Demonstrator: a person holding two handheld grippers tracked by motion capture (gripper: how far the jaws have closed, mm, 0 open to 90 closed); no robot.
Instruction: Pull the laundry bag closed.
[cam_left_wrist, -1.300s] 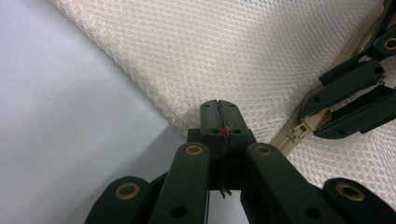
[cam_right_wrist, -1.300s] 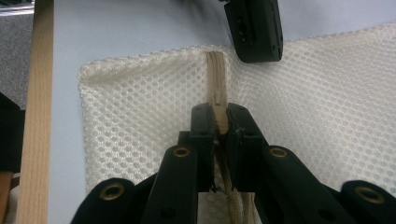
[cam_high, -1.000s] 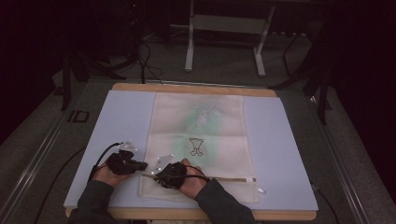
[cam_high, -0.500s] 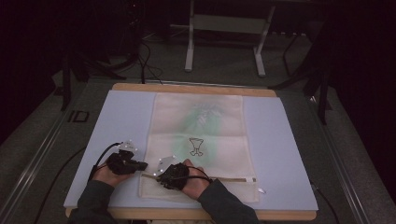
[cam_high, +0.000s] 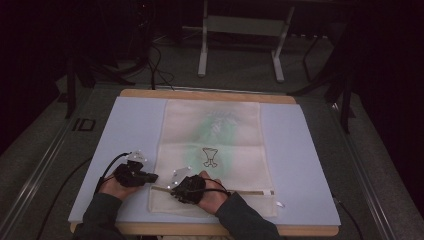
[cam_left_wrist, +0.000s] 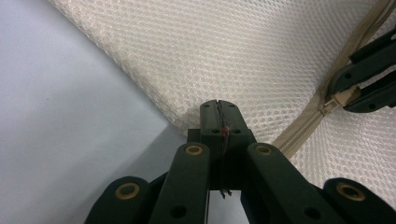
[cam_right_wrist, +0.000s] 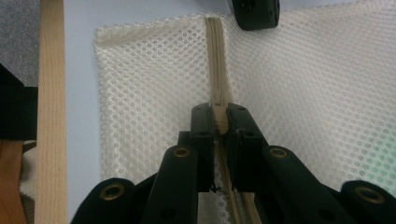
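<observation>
We see a cream mesh bag (cam_high: 215, 155) lying flat on the pale blue surface (cam_high: 310, 165), its zipper (cam_right_wrist: 215, 56) running along the edge nearest the person. Our left tool (cam_left_wrist: 219, 109) has its jaws pressed together on the bag's near left corner, pinching the mesh edge, with the bare surface just to the left of its tips and the zipper passing to their right. Our right tool (cam_right_wrist: 219, 116) sits just beside the left one, farther along the same edge, its jaws clamped on the zipper pull (cam_right_wrist: 220, 119), which sits between the pads. Ahead of the right tool the zipper runs on to the bag's corner, where the tip of the left tool shows. Beyond both tools the bag stretches away, printed with a small dark figure (cam_high: 210, 157) over a faint green patch (cam_high: 220, 125).
</observation>
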